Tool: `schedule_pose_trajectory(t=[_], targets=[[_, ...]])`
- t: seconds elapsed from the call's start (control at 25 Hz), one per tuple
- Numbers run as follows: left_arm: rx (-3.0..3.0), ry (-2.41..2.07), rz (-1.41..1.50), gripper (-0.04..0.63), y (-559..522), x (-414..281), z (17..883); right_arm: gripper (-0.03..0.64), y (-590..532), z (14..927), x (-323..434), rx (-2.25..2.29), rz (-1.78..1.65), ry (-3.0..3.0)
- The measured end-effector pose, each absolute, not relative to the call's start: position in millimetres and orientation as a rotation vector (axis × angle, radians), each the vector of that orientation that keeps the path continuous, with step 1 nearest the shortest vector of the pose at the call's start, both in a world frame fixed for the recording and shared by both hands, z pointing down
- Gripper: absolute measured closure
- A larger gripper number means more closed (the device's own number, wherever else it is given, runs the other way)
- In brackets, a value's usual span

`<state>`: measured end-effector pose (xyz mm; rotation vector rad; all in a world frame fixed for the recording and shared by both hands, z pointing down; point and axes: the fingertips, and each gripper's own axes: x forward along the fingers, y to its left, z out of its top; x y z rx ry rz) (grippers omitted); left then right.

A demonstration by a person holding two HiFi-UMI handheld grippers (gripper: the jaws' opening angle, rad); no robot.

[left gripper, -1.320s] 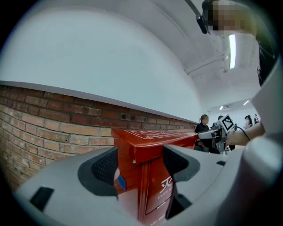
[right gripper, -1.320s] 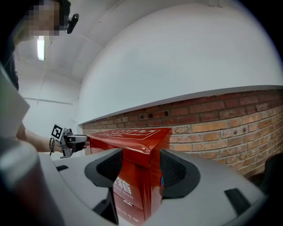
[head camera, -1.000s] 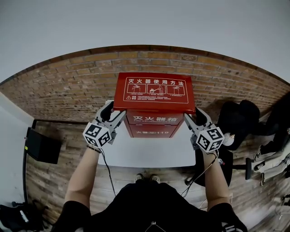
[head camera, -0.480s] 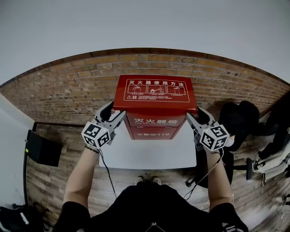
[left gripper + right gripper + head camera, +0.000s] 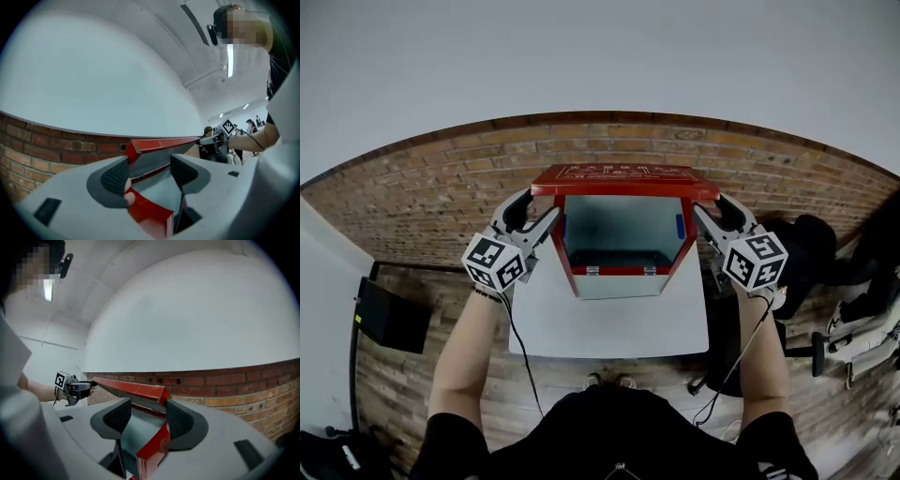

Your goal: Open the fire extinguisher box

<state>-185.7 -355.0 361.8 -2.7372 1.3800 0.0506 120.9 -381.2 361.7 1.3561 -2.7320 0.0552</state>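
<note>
Red fire extinguisher box [image 5: 619, 272] stood lid-up, grey inside. Left gripper [image 5: 534, 212] (9 o'clock, jaws just narrowed slightly) and right gripper [image 5: 718, 208] (3 o'clock) gaped astride its walls.

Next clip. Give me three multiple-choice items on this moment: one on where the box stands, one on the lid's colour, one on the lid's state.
1. On the table, the box stands at:
A. the far side, about centred
B. the near edge
C. the near left corner

2. The lid has a top that is:
A. yellow
B. green
C. red

3. The lid is:
A. shut flat
B. raised
C. off, lying on the table

Answers:
1. A: bare tabletop lies between the box and the person.
2. C: the top and rim show red in all views.
3. B: it stands tipped up over the back, and the box's inside shows.
</note>
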Motion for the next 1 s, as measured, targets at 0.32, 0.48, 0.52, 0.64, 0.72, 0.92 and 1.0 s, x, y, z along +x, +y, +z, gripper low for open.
schedule_pose_trajectory(t=[0.32, 0.48, 0.52, 0.64, 0.72, 0.92, 1.0], targets=[[-2.619, 1.379, 0.001, 0.297, -382.2, -189.0, 337.9, 0.478, -415.5, 336.1, 130.0, 1.527, -0.051, -2.654], [-2.563, 1.453, 0.012, 0.391, -397.3, -198.1, 329.5, 0.527, -430.2, 326.7, 134.3, 1.585, -0.095, -2.611], [-2.551, 1.473, 0.018, 0.408, -401.4, -200.4, 327.0, 0.533, -433.4, 324.5, 134.6, 1.592, -0.102, -2.603], [-2.523, 1.526, 0.027, 0.456, -413.9, -205.6, 319.0, 0.55, -443.1, 318.5, 135.4, 1.61, -0.122, -2.579], [-2.506, 1.555, 0.024, 0.479, -421.2, -207.9, 315.2, 0.557, -449.3, 315.6, 135.9, 1.62, -0.14, -2.557], [-2.487, 1.606, 0.03, 0.502, -437.9, -210.9, 308.4, 0.558, -465.0, 308.7, 134.7, 1.628, -0.177, -2.538], [-2.484, 1.624, 0.029, 0.502, -445.3, -211.4, 305.4, 0.56, -472.5, 305.0, 133.8, 1.628, -0.185, -2.532]])
